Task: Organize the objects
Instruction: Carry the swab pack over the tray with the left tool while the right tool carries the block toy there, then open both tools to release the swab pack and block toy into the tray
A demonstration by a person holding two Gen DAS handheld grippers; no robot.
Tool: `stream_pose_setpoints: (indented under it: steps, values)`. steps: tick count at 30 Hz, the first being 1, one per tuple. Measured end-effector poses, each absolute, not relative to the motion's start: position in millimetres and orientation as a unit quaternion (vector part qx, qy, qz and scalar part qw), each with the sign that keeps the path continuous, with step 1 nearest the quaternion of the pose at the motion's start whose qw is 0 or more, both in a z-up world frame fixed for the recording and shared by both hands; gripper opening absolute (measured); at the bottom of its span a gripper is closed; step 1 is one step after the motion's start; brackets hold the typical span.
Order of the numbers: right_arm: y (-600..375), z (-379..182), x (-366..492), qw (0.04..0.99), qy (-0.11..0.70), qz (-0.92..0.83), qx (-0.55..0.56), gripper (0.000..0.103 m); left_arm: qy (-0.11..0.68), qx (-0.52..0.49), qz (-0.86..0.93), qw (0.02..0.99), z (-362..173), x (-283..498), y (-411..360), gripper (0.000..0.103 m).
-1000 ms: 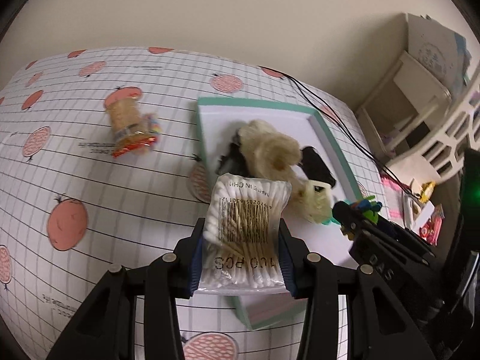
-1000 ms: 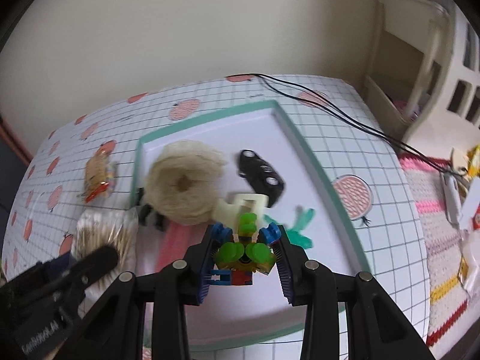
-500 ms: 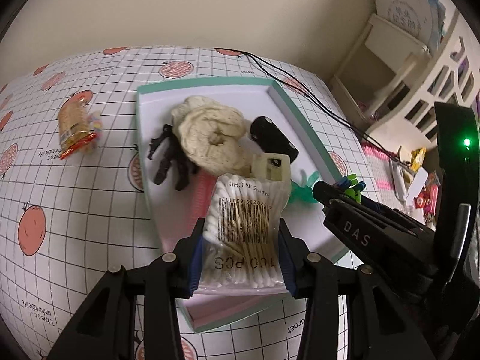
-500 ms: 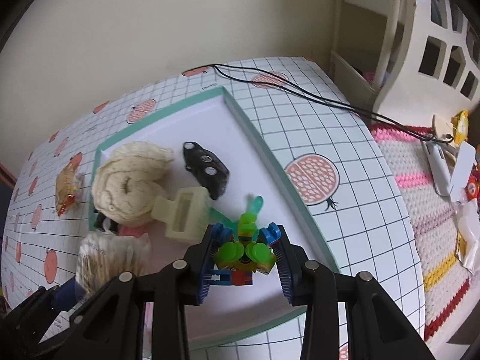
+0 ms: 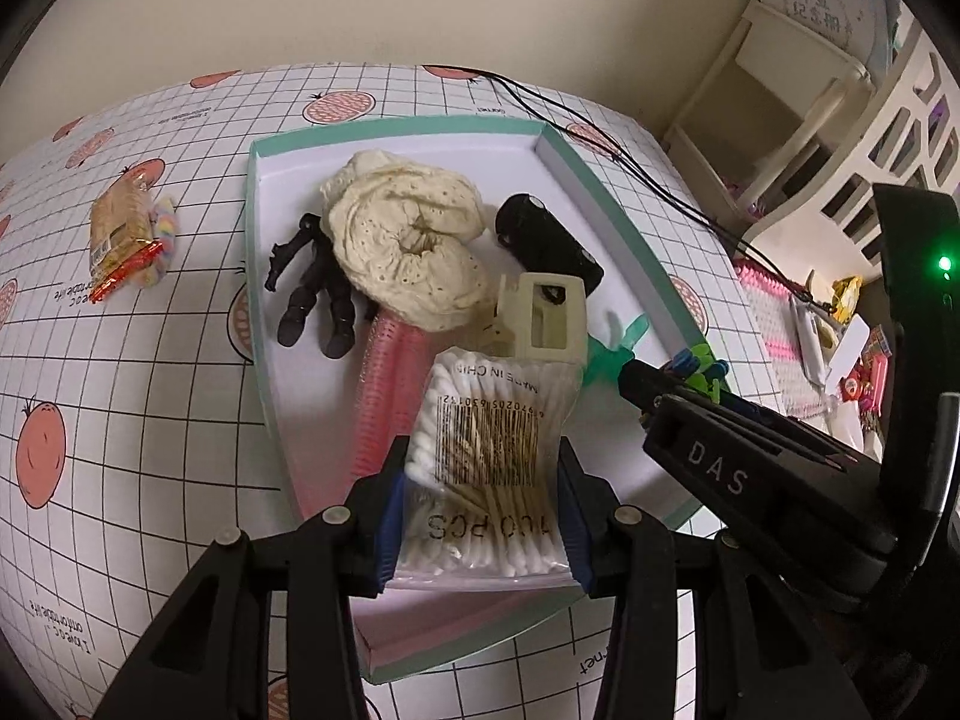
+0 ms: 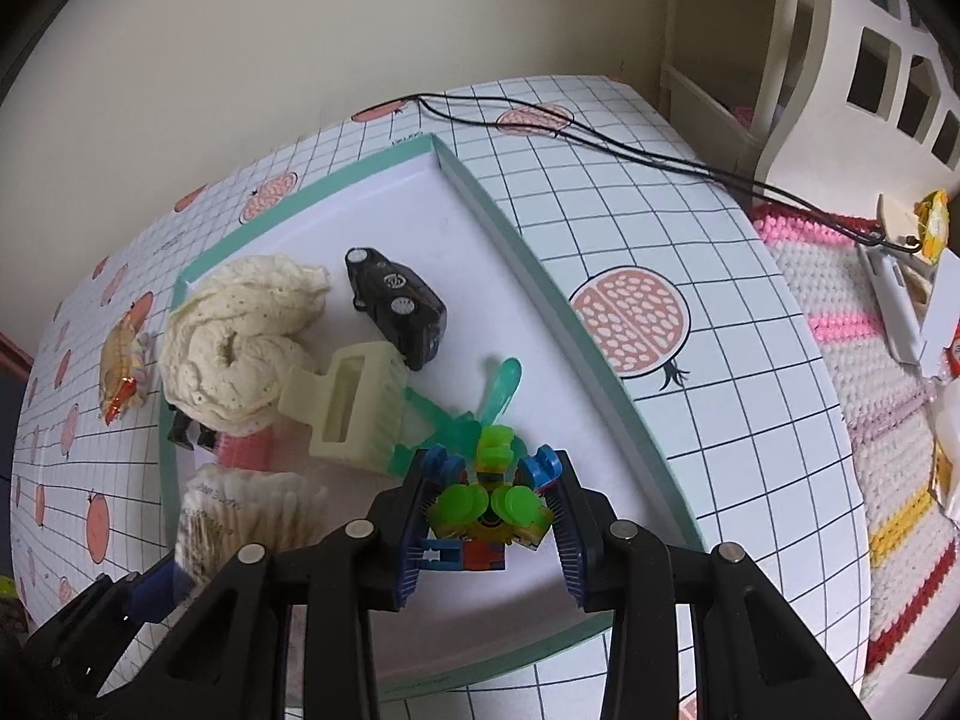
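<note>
My left gripper (image 5: 480, 516) is shut on a clear bag of cotton swabs (image 5: 489, 456), held over the near end of a teal-rimmed white tray (image 5: 255, 276). My right gripper (image 6: 489, 516) is shut on a colourful block toy (image 6: 486, 504) with green studs, above the tray's (image 6: 516, 252) near right part. In the tray lie a cream rolled cloth (image 5: 408, 246), a black toy car (image 5: 546, 240), a black figure (image 5: 312, 282), a pink comb-like piece (image 5: 384, 396), a cream clip (image 5: 549, 318) and a teal dragonfly (image 6: 480, 408).
A snack packet with a pastel hair tie (image 5: 129, 234) lies on the pomegranate-print tablecloth left of the tray. A black cable (image 6: 600, 138) runs across the table's far right. Past the table edge are white furniture (image 6: 840, 60) and a striped knitted mat (image 6: 870, 390).
Both grippers have come closer over the tray, keeping their loads. The left view has swung right, so the tray now fills its middle; the snack packet has slid left.
</note>
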State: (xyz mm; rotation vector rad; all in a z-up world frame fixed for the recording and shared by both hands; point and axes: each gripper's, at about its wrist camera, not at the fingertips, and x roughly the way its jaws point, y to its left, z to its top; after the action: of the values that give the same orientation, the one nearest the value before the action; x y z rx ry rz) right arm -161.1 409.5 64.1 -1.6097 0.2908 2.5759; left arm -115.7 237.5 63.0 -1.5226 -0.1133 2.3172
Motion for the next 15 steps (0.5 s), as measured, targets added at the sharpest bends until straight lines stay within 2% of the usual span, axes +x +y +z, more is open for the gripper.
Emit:
stream_pose_setpoints:
  steps: [11, 15]
  values:
    - [405.5, 57.8, -160.1, 0.037, 0.09, 0.839, -0.535, 0.04, -0.024, -0.541, 0.819, 0.192, 62.6, -112.0, 240.8, 0.046]
    - [404.5, 59.6, -158.6, 0.033, 0.092, 0.843, -0.529, 0.045, -0.022, -0.538, 0.82, 0.194, 65.2, -111.3, 237.9, 0.046]
